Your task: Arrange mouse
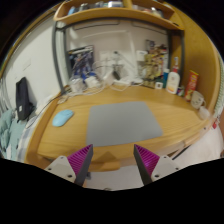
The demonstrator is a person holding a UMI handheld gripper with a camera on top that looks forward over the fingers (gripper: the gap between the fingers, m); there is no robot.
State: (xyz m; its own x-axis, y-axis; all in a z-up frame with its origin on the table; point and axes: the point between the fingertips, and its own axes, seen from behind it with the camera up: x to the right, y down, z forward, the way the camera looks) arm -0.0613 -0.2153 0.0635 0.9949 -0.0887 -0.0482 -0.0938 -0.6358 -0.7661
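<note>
A light blue mouse [63, 117] lies on the wooden desk [170, 118], to the left of a grey mouse pad [123, 123]. My gripper [113, 158] is held above the desk's near edge, well short of the mouse, which is ahead and to the left of the fingers. The fingers [81, 160] with their magenta pads stand wide apart with nothing between them. The mouse pad lies just ahead of the fingers.
A shelf [110, 12] runs above the desk's back. Bottles and small items [172, 78] crowd the back right. A dark device [24, 98] stands at the left. Cables and boxes [85, 65] sit at the back left.
</note>
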